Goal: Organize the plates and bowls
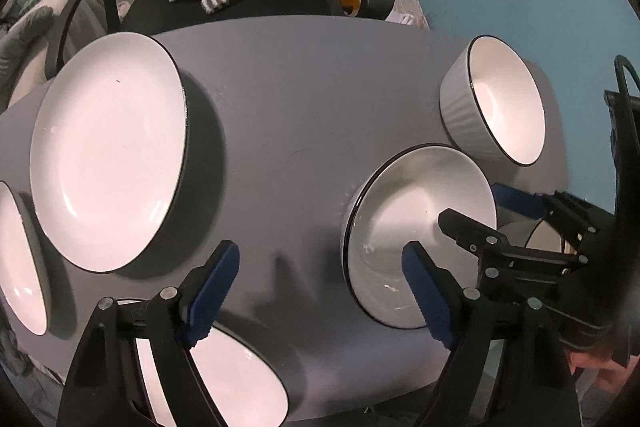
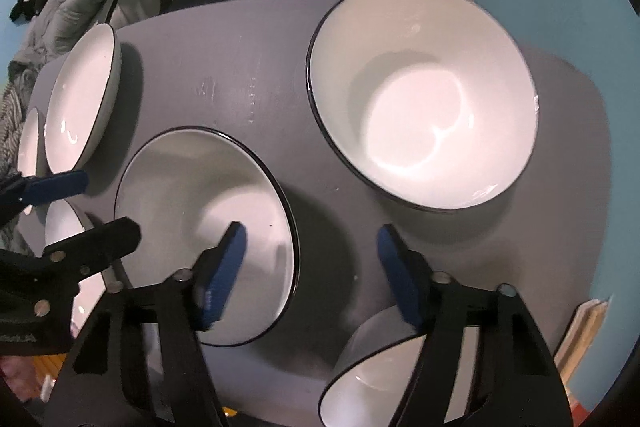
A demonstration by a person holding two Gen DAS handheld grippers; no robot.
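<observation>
Grey tabletop (image 2: 248, 75) below, both tongs gape empty: right gripper (image 2: 310, 275) should straddle the shaded black-rimmed white ceramic bowl (image 2: 192, 211) beneath its left finger, left gripper (image 1: 324, 291) clear.

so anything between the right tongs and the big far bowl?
Nothing visible. The right tongs are open above bare grey table, and the far bowl sits just ahead of them. The shallow bowl lies to their left, off that line.
</observation>
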